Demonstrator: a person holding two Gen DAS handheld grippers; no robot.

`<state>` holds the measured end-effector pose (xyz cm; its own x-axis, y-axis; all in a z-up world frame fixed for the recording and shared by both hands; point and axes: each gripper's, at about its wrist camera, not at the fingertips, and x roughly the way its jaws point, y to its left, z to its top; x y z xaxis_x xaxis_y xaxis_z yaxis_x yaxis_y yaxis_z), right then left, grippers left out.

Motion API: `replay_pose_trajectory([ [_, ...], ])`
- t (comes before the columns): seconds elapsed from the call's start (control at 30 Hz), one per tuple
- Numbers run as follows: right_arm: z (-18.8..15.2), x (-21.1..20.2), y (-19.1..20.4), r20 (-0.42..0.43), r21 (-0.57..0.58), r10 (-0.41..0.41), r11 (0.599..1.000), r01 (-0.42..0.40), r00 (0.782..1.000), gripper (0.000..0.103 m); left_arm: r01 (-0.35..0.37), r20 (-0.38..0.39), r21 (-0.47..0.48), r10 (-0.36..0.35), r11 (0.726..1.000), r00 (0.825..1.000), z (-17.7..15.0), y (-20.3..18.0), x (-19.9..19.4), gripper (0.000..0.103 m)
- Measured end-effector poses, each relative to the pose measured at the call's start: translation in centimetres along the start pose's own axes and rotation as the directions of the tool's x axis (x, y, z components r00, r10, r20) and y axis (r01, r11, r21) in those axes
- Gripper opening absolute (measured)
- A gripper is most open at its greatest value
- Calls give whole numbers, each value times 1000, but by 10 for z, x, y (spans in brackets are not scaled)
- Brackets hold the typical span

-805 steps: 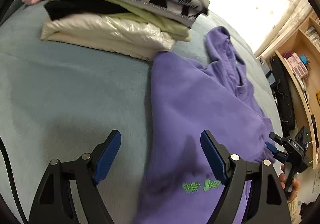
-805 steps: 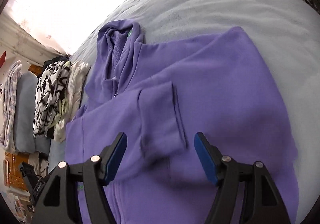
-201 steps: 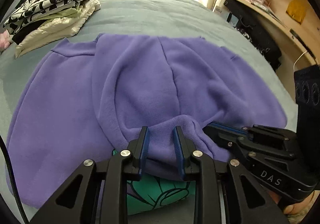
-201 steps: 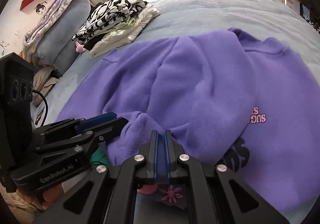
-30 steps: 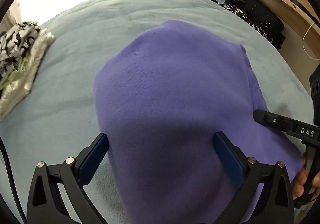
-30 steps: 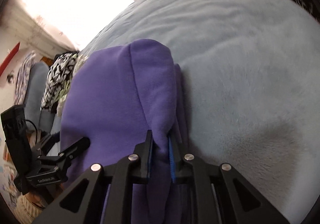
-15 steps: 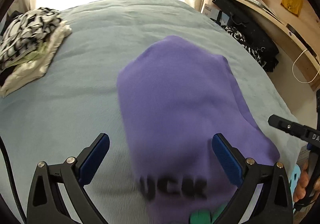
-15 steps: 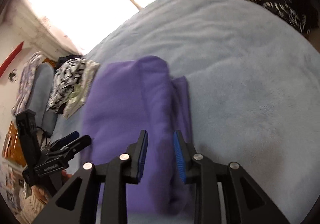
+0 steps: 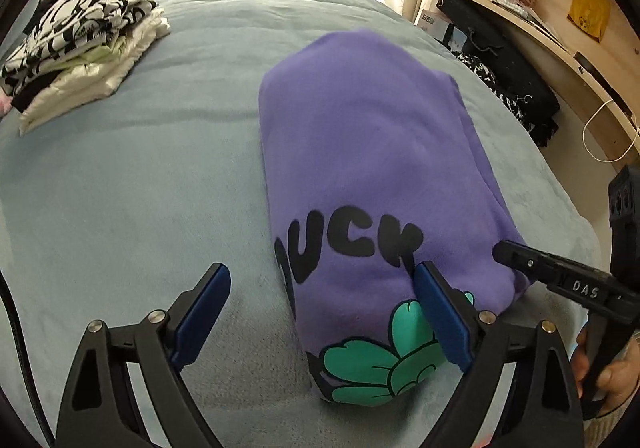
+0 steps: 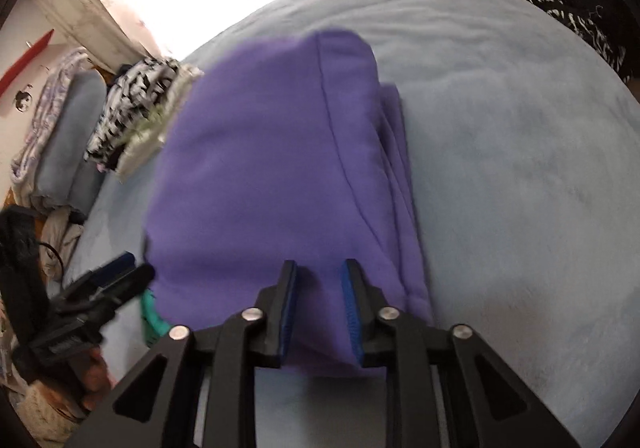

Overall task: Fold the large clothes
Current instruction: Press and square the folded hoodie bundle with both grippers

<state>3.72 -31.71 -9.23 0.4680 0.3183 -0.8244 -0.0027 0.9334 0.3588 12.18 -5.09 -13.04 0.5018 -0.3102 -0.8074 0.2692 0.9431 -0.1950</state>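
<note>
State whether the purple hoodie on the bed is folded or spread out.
Folded. The purple hoodie lies as a compact rectangle on the bed, stacked layers showing along its side edge.

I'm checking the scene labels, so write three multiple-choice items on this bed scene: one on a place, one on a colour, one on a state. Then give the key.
1. Where does the stack of folded clothes lie?
A. On the bed, at the far left, apart from the purple hoodie
B. On top of the purple hoodie
C. On the floor

2. What colour is the flower print on the hoodie?
A. Pink
B. Green
C. Yellow

3. What state is the hoodie in?
A. Spread flat with its sleeves out
B. Hanging up
C. Folded into a compact bundle

Key:
1. A: bare blanket shows between the stack and the hoodie.
2. B: the petals under the black letters are green.
3. C: no sleeve sticks out, and layered edges show along one side in the right wrist view.
</note>
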Motion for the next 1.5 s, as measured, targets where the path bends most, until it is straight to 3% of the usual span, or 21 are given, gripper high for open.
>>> replay_pose_trajectory([
  [0.2, -13, 5, -11, 25, 56, 2, 998, -4, 1000, 10, 14, 0, -8, -14, 1000, 1000, 0, 5, 4, 92],
  [0.37, -17, 7, -4, 38, 44, -32, 999, 30, 999, 10, 2, 13, -1, -2, 1000, 1000, -3, 2, 2, 92],
  [1.0, -18, 8, -4, 45, 72, -34, 997, 31, 998, 11, 48, -18, -38, -49, 998, 999, -2, 9, 5, 93],
  [1.5, -18, 7, 0, 48, 74, -40, 997, 36, 998, 13, 122, -35, -99, -126, 988, 991, -3, 20, 9, 93],
])
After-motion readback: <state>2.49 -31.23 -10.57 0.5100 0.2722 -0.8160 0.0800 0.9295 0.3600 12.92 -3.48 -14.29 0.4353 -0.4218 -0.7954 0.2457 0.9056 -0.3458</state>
